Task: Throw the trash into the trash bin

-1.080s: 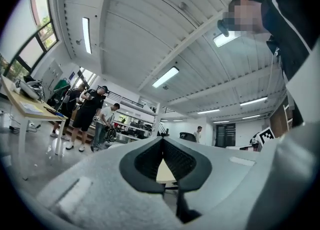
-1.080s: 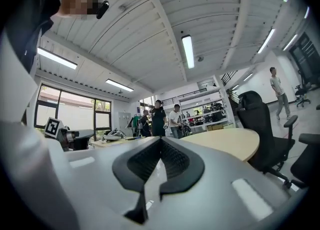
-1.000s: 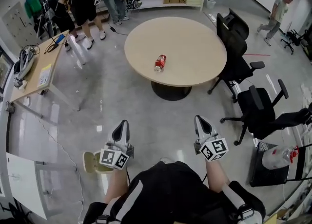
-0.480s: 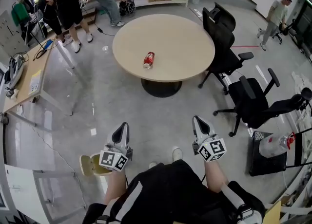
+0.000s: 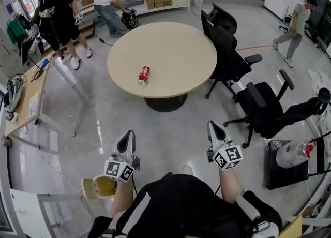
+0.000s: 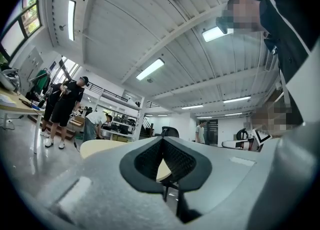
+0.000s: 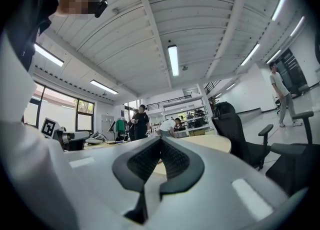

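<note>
A red drink can (image 5: 144,75) lies on its side on the round beige table (image 5: 176,45), well ahead of both grippers. My left gripper (image 5: 128,136) and right gripper (image 5: 212,127) are held out side by side over the grey floor, short of the table. Both are shut with nothing between the jaws. A small beige trash bin (image 5: 98,188) with its lid up stands on the floor just behind and left of the left gripper. In the left gripper view the left gripper (image 6: 162,141) points at the table (image 6: 100,146). The right gripper (image 7: 161,141) also faces the table (image 7: 212,143).
Black office chairs (image 5: 227,50) (image 5: 269,110) stand right of the table. A long desk (image 5: 23,102) runs along the left. Several people (image 5: 59,9) stand or bend near shelves at the back, and another person (image 5: 296,22) walks at far right. A black mat with a bottle (image 5: 292,154) lies at the right.
The table and can have slid left and slightly down in the head view, and the bin has dropped back toward my body. Both grippers kept their pose and stayed shut.
</note>
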`<state>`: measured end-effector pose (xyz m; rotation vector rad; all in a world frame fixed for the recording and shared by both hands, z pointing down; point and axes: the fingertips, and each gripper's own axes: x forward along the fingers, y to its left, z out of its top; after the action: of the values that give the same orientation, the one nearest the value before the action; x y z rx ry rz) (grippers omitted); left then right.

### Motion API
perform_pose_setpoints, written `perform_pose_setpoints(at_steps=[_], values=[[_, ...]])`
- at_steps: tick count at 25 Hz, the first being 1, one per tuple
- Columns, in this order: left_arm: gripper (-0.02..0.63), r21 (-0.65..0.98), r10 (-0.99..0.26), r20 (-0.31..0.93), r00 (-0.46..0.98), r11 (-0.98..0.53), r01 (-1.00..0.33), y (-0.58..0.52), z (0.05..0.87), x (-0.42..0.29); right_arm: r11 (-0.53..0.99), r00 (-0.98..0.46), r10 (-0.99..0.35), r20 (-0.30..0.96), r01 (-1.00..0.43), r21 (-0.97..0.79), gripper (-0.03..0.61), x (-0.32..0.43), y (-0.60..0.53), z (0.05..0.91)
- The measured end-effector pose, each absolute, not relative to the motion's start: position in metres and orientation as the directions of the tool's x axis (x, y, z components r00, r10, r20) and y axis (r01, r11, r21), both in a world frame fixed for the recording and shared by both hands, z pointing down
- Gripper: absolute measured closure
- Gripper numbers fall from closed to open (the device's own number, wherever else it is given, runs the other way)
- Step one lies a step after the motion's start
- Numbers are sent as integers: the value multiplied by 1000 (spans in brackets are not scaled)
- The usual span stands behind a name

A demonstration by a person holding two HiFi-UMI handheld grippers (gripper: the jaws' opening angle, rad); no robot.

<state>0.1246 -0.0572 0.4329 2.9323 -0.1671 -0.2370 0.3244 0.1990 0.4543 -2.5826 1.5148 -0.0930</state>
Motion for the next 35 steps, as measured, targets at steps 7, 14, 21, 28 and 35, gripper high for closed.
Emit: perform_pose_setpoints(at_steps=[7,14,21,28,35], values=[[611,194,-117,-156,981,-977,-85,-37,432,184,-481,493,-869,-35,-860,-167,572,378,222,456],[611,193,-169,-155,973,-971,-139,-32,430,229,-483,491,-870,-31,-865,-134,572,423,253,452],[611,177,-164,-100,981,-974,-145,-28,442,248,-506,515,-857,-5,-842,-187,572,460,271,464],[611,169,-176,-102,979,-973,-158,-59,454,265,-485,493,-870,-9,-858,-168,572,480,230,464],[611,170,-138,-121,983,-979,-117,-105,449,318,-500,509,-861,-11,-849,-174,572,514,184,461]])
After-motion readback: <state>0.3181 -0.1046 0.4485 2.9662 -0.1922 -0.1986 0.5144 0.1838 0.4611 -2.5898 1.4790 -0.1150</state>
